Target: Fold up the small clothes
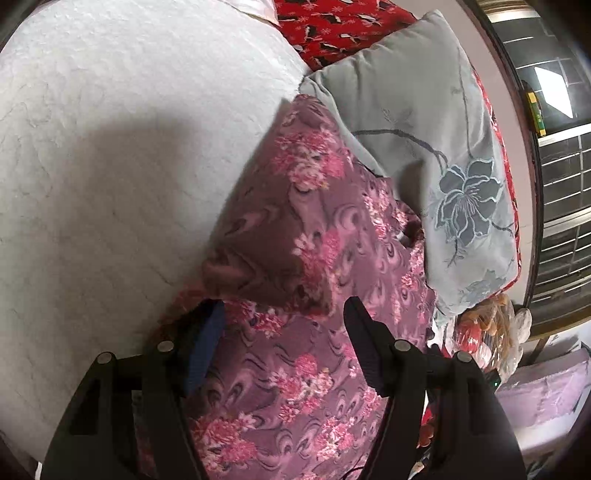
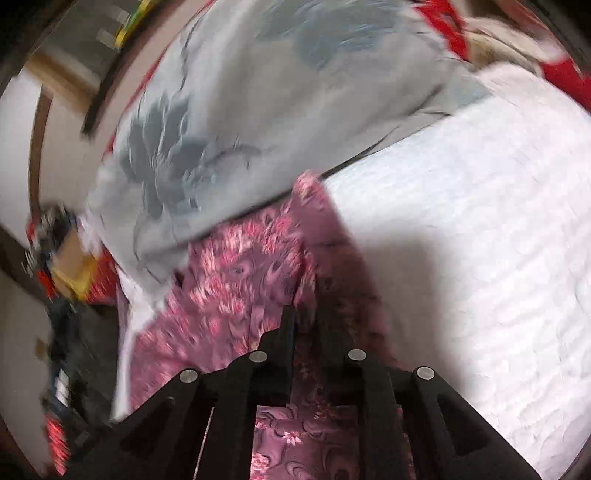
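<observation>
A purple garment with pink flowers (image 1: 314, 229) lies on a white bedspread (image 1: 110, 147), its upper part folded over into a point. My left gripper (image 1: 284, 325) hovers over the garment's lower half, jaws wide apart, nothing pressed between the fingers (image 1: 364, 332). In the blurred right wrist view the same garment (image 2: 236, 266) lies partly under a grey quilt. My right gripper (image 2: 306, 317) has its jaws close together with a fold of the garment pinched between them; a ridge of cloth runs away from the fingertips.
A grey quilt with a dark embroidered flower (image 1: 424, 129) (image 2: 221, 129) lies along one side of the garment, over a red patterned cloth (image 1: 340, 26). Beyond it are a barred window (image 1: 561, 184), a plastic bag of items (image 1: 491, 332) and blurred clutter (image 2: 62, 266). White bedspread (image 2: 480, 240) spreads beside the garment.
</observation>
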The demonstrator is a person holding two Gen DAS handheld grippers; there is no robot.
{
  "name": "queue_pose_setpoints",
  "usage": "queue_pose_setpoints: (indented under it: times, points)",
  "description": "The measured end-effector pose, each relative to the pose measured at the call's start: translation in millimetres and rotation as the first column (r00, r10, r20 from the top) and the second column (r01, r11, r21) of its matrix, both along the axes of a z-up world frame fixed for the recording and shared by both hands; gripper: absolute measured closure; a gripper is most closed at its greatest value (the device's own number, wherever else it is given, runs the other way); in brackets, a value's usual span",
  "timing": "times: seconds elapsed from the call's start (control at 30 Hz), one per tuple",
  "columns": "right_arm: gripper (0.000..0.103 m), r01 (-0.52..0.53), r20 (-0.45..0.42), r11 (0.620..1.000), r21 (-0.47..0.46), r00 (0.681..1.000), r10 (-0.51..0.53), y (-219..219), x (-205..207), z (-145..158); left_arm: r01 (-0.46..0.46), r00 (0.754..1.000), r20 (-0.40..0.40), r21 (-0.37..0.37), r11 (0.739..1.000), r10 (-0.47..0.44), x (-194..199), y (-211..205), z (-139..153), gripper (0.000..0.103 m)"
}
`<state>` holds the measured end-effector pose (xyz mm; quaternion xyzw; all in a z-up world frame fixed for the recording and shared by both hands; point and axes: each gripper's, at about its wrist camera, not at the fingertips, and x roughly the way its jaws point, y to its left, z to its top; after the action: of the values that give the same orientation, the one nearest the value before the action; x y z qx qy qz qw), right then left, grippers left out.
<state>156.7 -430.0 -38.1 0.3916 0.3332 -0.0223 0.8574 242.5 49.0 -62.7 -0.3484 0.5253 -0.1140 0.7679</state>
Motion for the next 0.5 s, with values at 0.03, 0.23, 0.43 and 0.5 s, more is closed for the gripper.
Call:
queue_pose_setpoints:
  times: [0.03, 0.23, 0.43, 0.5]
  points:
    - [0.054, 0.019, 0.023, 0.999, 0.035, 1.000, -0.020, -5, -2, 0, 0.003, 1.000, 0.000, 0.004, 1.000, -0.003, 1, -2, 0, 0.037]
    - [0.053, -0.076, -0.091, 0.997, -0.026, 0.993, 0.074, 15, 32, -8, 0.033, 0.999, -0.009, 0.053, 0.998, -0.032, 14, -19, 6, 0.037]
    - [0.100, -0.073, 0.056, 0.979, -0.191, 0.995, 0.085, 23, 25, 25, 0.047, 0.999, 0.002, 0.103, 0.994, -0.047, 24, -24, 11, 0.037]
    - [0.100, -0.064, -0.035, 0.974, -0.217, 0.998, 0.058, 15, 30, 9, 0.053, 0.998, -0.038, 0.132, 0.990, -0.048, 30, -26, -3, 0.037]
